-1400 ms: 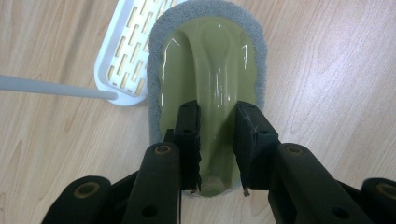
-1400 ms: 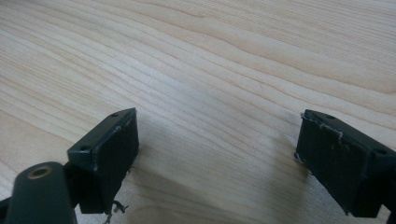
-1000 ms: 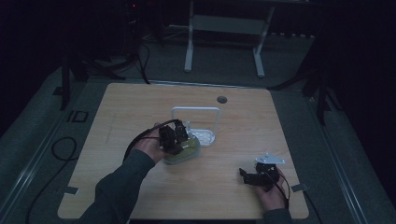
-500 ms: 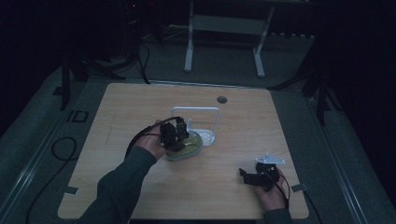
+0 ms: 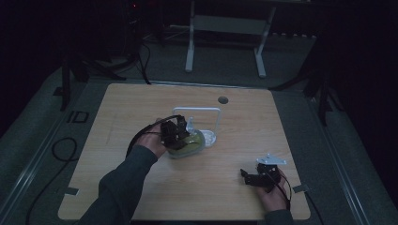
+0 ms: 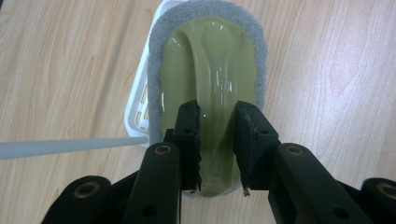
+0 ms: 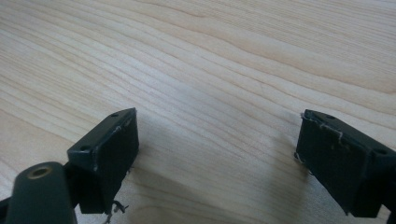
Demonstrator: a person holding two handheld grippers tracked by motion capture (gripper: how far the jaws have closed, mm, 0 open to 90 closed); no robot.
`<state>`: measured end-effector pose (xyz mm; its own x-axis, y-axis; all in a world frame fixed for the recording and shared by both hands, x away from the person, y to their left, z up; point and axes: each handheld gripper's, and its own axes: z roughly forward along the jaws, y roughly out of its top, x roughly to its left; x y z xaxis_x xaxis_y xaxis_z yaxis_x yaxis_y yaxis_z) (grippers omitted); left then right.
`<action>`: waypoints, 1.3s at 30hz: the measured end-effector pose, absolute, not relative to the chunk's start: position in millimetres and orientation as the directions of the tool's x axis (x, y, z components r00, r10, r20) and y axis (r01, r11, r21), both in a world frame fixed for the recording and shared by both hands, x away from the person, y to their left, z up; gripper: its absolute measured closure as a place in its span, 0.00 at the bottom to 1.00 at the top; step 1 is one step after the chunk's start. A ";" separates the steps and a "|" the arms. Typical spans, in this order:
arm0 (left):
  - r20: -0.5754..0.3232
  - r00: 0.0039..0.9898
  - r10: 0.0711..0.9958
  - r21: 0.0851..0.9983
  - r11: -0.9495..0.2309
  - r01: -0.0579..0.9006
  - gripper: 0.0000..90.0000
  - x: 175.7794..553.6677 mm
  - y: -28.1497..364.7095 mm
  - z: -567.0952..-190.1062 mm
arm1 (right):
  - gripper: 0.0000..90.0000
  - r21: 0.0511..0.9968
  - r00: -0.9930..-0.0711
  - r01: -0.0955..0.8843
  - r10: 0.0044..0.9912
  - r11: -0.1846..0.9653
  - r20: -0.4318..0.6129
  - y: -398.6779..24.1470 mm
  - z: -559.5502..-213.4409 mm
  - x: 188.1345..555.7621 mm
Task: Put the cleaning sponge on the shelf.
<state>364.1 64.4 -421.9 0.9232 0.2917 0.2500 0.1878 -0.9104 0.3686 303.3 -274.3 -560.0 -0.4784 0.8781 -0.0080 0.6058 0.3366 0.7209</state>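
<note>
At the near right of the counter (image 5: pixel 141 197), the right tool (image 7: pixel 217 154) was held low over bare wood, its jaws spread wide with nothing between them. Farther in, near the middle, the left tool (image 6: pixel 217 140) was closed on the raised green handle of a scrub sponge (image 6: pixel 210 60), whose grey pad faced downward. The sponge was seen partly over a white tray (image 6: pixel 135 107), touching or just above it; which could not be told. A white wire frame (image 5: pixel 218 119) stood just behind. The grasp was judged done; whatever carrying or scrubbing was intended with the sponge remained to be done.
</note>
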 end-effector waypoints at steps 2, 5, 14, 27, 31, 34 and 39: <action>0.251 0.924 0.289 0.369 -0.911 0.184 0.80 364.7 63.5 -421.3 | 0.14 0.721 -0.478 0.605 0.878 0.336 -0.008 -274.3 -560.0 303.4; 0.258 0.926 0.275 0.364 -0.916 0.171 0.80 365.4 61.6 -420.0 | 0.14 0.721 -0.478 0.606 0.878 0.336 -0.008 -274.3 -560.0 303.3; 0.267 0.932 0.245 0.367 -0.920 0.137 0.80 367.2 56.8 -420.6 | 0.14 0.721 -0.478 0.606 0.878 0.336 -0.008 -274.3 -560.0 303.3; 0.277 0.938 0.208 0.373 -0.923 0.094 0.80 372.7 53.5 -422.9 | 0.14 0.721 -0.478 0.606 0.878 0.336 -0.007 -274.3 -559.9 303.3; 0.279 0.938 0.204 0.374 -0.923 0.089 0.80 373.9 54.2 -423.5 | 0.14 0.721 -0.478 0.606 0.878 0.336 -0.007 -274.3 -560.0 303.3; 0.283 0.938 0.200 0.373 -0.924 0.085 0.80 375.1 54.2 -424.1 | 0.14 0.721 -0.478 0.606 0.879 0.335 -0.007 -274.3 -560.0 303.3; 0.291 0.938 0.187 0.373 -0.925 0.068 0.80 376.0 53.4 -424.5 | 0.14 0.721 -0.478 0.606 0.878 0.336 -0.007 -274.3 -560.0 303.4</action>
<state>376.0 53.4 -424.5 0.9383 0.1866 0.2911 0.0685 -0.9255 0.3726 303.4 -274.3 -560.0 -0.4779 0.8784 -0.0074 0.6059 0.3358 0.7212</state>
